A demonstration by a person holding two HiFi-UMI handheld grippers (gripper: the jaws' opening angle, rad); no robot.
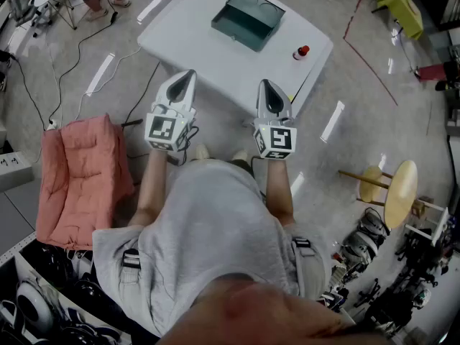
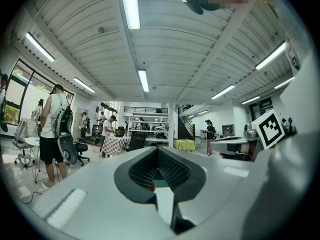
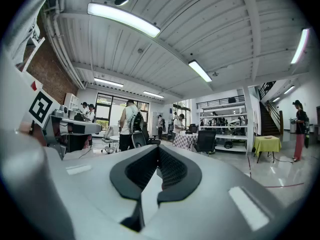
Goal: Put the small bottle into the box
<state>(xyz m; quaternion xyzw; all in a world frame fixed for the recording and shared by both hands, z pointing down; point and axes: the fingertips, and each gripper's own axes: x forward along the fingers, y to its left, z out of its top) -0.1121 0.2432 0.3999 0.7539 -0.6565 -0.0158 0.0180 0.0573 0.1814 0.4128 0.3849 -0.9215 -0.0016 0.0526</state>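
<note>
An open dark-green box (image 1: 248, 16) stands at the far side of the white table (image 1: 208, 52). To its right, near the table's right corner, sits the small bottle (image 1: 301, 52) with a red top. My left gripper (image 1: 185, 79) and right gripper (image 1: 268, 88) hover side by side over the table's near edge, well short of both objects. Each points forward with its jaws pressed together and nothing between them. In the left gripper view the left gripper (image 2: 159, 150) is level and aims into the room; the right gripper (image 3: 159, 148) does the same in the right gripper view.
A pink cushioned seat (image 1: 79, 171) lies on the floor at the left. A wooden stool (image 1: 399, 192) stands at the right, with gear piled below it. Cables run across the floor at the far left. Several people stand farther off in the room.
</note>
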